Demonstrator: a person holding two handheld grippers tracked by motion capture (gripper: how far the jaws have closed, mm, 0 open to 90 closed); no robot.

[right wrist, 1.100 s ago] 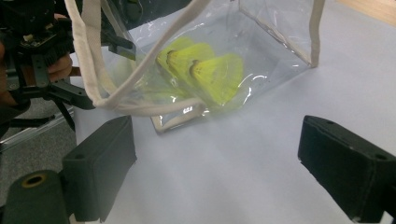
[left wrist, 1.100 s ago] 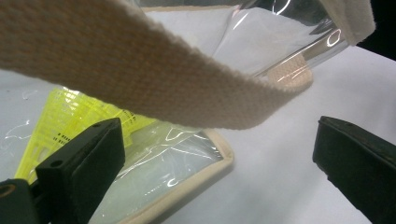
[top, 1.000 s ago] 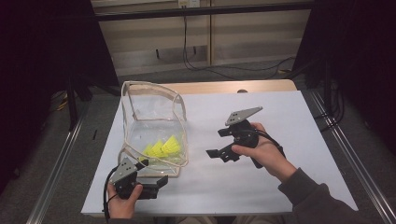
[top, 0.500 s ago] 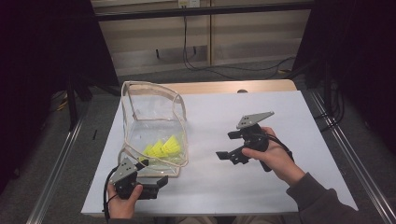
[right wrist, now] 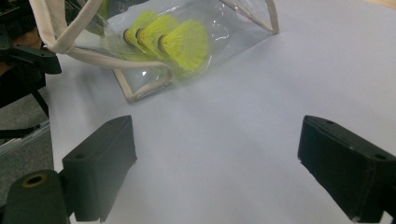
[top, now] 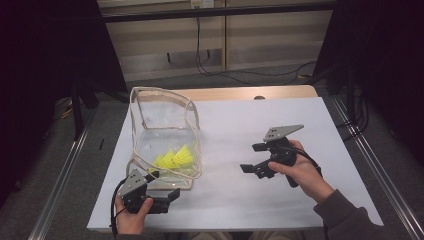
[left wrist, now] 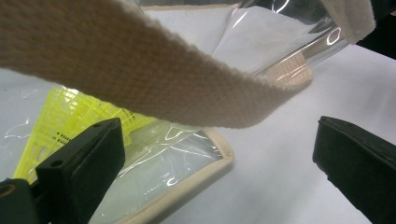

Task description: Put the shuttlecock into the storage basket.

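From the high view, a clear bag (top: 165, 137) with cream fabric edging stands on the white counter (top: 240, 190) toward my left side, its mouth open upward, and yellow shuttlecocks (top: 176, 157) lie together at its bottom. My left gripper (top: 167, 196) sits at the near corner of the bag, just beside its lower edge, jaws apart. My right gripper (top: 252, 159) hovers well to the right of the bag over bare counter, jaws spread and pointing toward the bag

In the left gripper view, my two black jaws stand wide apart with nothing between them. The bag's cream strap (left wrist: 140, 70) crosses the top of the view, close to the camera. Below it the trimmed corner of the bag (left wrist: 205, 163) rests on the counter, and the shuttlecocks (left wrist: 79, 116) show yellow through the plastic behind my left jaw

In the right gripper view, my jaws are open over empty white counter (right wrist: 224, 140). Farther off lies the bag (right wrist: 187, 42), three shuttlecocks (right wrist: 173, 39) side by side inside it, and my left gripper (right wrist: 28, 56) is dark at the far left edge
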